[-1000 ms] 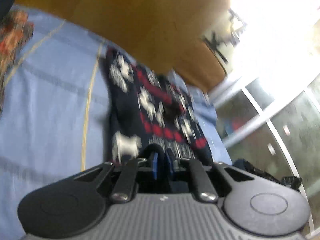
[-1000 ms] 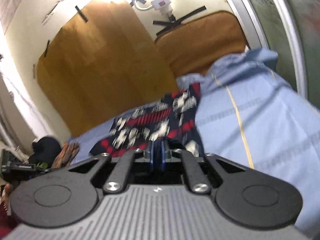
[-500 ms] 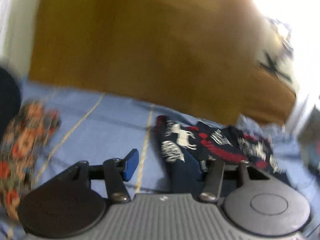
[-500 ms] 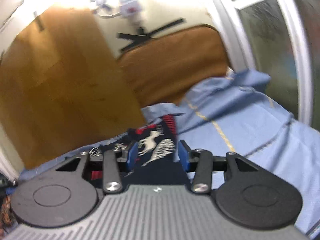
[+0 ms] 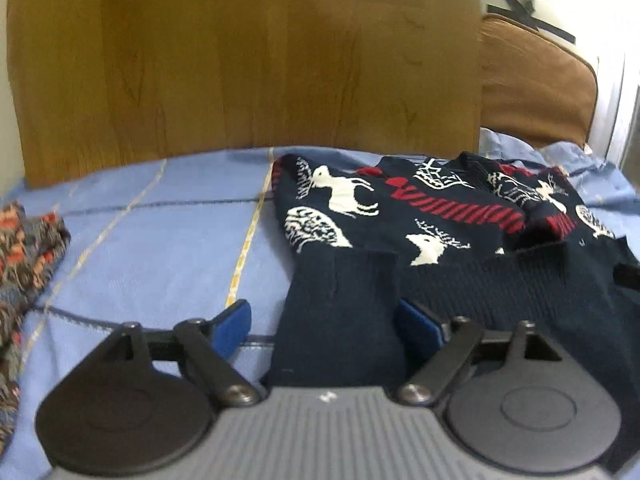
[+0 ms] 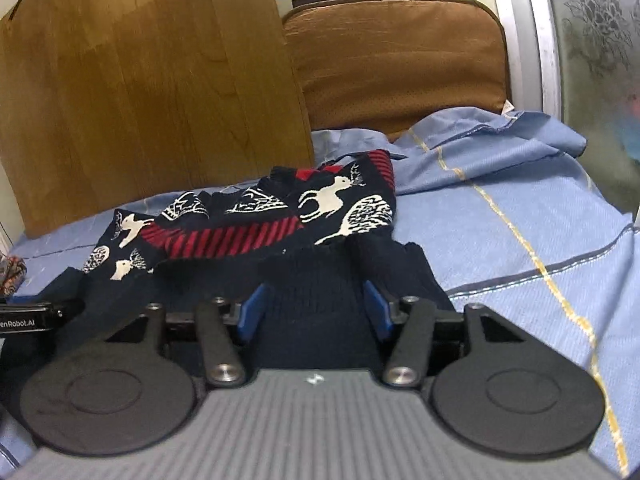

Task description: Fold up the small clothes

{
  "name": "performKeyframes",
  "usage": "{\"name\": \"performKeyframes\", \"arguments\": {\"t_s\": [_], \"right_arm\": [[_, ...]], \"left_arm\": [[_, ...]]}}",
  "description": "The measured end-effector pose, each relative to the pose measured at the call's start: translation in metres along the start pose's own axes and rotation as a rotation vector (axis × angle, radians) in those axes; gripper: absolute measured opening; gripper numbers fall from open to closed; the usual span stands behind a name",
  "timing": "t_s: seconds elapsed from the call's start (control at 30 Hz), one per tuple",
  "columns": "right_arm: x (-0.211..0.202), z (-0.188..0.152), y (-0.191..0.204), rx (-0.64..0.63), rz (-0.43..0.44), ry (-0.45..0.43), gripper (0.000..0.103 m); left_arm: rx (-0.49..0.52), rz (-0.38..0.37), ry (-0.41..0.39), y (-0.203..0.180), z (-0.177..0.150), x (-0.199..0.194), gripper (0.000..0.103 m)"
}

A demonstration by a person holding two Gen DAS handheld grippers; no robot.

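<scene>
Left tool (image 5: 324, 332) and right tool (image 6: 312, 312) have just spread apart, apparently gripping nothing.

Blue-sheeted bed (image 5: 160, 256) under navy reindeer sweater (image 5: 400, 216), floral cloth (image 5: 28, 248).

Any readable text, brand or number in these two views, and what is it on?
"enRobot.AI": white letters on a black bar at the left edge of the right wrist view; the start is cut off by the frame.
No other writing is readable; the sweater carries only deer and tree pictures.
</scene>
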State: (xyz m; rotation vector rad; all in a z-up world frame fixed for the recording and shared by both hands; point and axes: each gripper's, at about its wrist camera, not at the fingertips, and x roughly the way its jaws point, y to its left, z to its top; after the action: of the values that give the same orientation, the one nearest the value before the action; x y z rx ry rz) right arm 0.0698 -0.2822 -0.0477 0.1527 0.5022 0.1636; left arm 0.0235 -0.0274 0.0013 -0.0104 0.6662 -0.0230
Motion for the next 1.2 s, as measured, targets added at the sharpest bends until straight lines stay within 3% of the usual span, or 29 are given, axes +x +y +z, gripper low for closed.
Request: {"name": "performKeyframes", "arguments": {"t_s": [0.17, 0.3, 0.63, 1.2], "right_arm": [[-0.010, 0.000, 0.001, 0.000, 0.003, 0.001, 0.059], [0.010, 0.003, 0.005, -0.004, 0.006, 0.006, 0.063], [0.012, 0.003, 0.002, 0.006, 0.035, 0.011, 0.069], [0.013, 0.004, 0.001, 0.022, 0.058, 0.012, 0.072]], "left_arm": [[-0.018, -0.017, 0.005, 0.005, 0.002, 0.002, 0.085], [-0.014, -0.013, 0.003, 0.004, 0.000, 0.004, 0.085], [0.009, 0.007, -0.009, 0.000, 0.000, 0.002, 0.087], [0.018, 0.008, -0.015, -0.001, 0.000, 0.001, 0.087]]}}
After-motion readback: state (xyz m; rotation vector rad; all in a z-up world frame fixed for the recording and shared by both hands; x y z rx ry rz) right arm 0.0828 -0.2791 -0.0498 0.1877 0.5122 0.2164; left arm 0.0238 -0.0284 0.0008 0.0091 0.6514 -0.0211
